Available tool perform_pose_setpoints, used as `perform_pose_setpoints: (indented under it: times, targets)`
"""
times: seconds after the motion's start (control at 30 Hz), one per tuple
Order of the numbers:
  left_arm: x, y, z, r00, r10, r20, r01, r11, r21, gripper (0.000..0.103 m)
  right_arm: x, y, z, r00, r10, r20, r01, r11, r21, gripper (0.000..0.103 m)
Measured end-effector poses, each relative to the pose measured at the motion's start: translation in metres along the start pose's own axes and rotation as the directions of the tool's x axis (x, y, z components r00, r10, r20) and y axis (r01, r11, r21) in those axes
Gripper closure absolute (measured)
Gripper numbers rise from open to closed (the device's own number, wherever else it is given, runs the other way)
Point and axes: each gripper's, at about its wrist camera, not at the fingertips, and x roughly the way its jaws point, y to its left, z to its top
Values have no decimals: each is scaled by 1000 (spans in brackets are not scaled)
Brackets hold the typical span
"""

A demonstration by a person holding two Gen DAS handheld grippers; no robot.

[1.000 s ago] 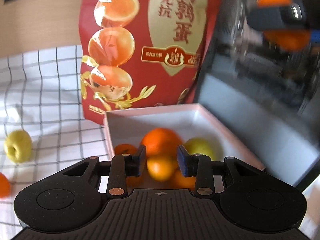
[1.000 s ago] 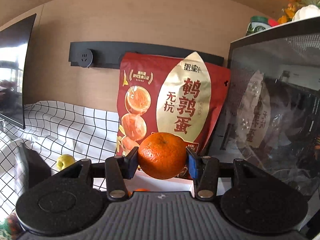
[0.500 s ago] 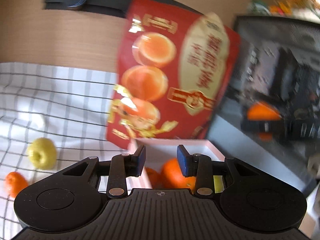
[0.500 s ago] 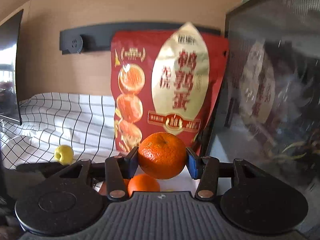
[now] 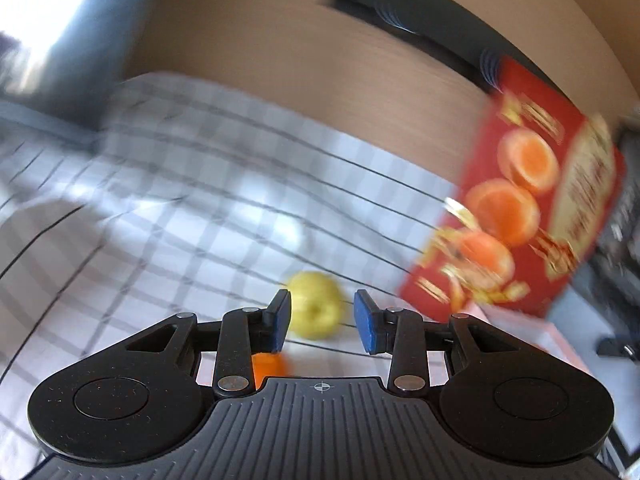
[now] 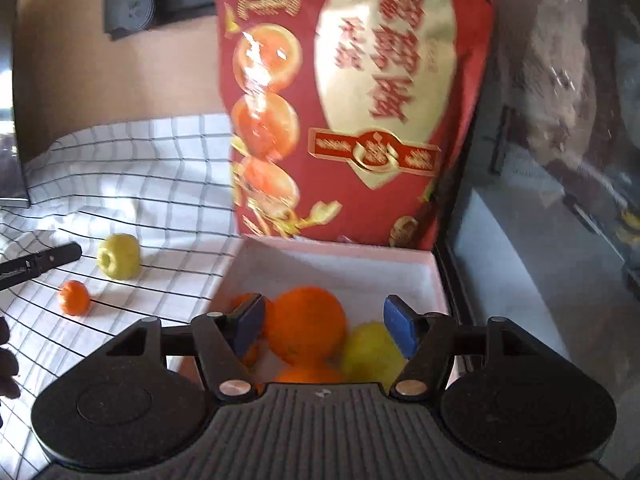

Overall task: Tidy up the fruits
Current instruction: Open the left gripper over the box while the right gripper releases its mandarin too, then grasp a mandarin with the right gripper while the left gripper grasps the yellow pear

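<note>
- White box [image 6: 340,268], open top, pinkish rim, sits on the checked cloth right in front of the red pouch.
- In the box: large orange [image 6: 306,324] at centre; yellow-green fruit [image 6: 370,354] touching its right side; smaller orange fruits partly hidden to the left and below.
- Yellow-green apple [image 6: 119,257] on the cloth left of the box, stem hollow facing sideways.
- Small mandarin [image 6: 73,298] near the apple, apart from it, closer to camera.
</note>
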Motion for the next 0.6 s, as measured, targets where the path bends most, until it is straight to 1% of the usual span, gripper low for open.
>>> perform_pose_setpoints:
  times: [0.03, 0.1, 0.17, 0.2, 0.23, 0.3, 0.37, 0.43, 0.47, 0.5, 0.6]
  targets:
    - [-3, 16, -3, 1000, 7, 26, -5, 998, -58, 64, -4, 6, 0, 1000, 22, 12, -22, 1000, -2, 33]
    - [-6, 39, -9, 998, 22, 58, -14, 990, -137, 64, -10, 19, 1, 997, 72, 30, -72, 997, -13, 28]
    - [-8, 55, -6, 998, 54, 41, -44, 975, -218, 64, -11, 42, -1, 991, 126, 45, -124, 991, -46, 27]
    - [-13, 60, -5, 996, 54, 69, -37, 972, -233, 64, -9, 57, -4, 987, 152, 48, -149, 986, -72, 27]
    - [-18, 61, -3, 992, 75, 100, -50, 971, -233, 64, -6, 73, -7, 983, 176, 49, -170, 980, -100, 27]
    - [-26, 62, 0, 981, 134, 137, -101, 970, -223, 64, 6, 107, -15, 973, 228, 44, -220, 965, -140, 27]
    - [-32, 64, 2, 970, 172, 173, -130, 965, -229, 64, 22, 134, -20, 954, 298, 19, -294, 948, -122, 27]
    - [-37, 69, 3, 954, 226, 199, -176, 954, -241, 64, 43, 160, -25, 931, 364, -4, -363, 927, -92, 27]
    - [-39, 72, 4, 948, 246, 203, -192, 949, -250, 64, 56, 176, -28, 927, 376, -17, -376, 922, -91, 27]
    - [-42, 76, 4, 944, 258, 205, -202, 944, -262, 64, 66, 188, -28, 928, 373, -29, -373, 922, -102, 27]
    - [-44, 82, 5, 940, 273, 203, -208, 934, -292, 64, 98, 220, -30, 944, 323, -71, -330, 934, -137, 27]
